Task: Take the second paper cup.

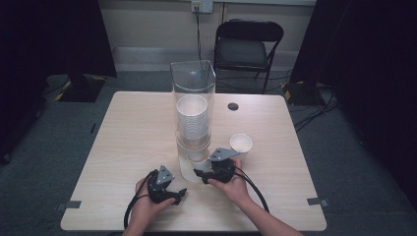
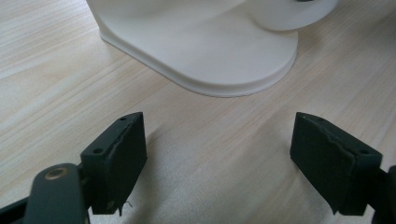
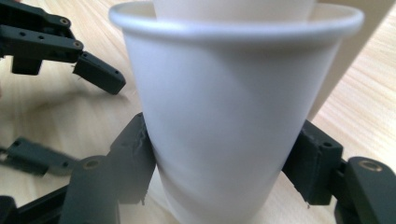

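Right gripper view: jaws around paper cup (image 3: 233, 116).

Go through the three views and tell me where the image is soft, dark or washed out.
High view: table evenly lit, room edges fall to near black, clear dispenser tube shows faint glare. Left gripper view: fingers sharp, white dispenser base slightly soft and bright. Right gripper view: paper cup very close, its wall blurred and pale; left gripper behind is sharper.
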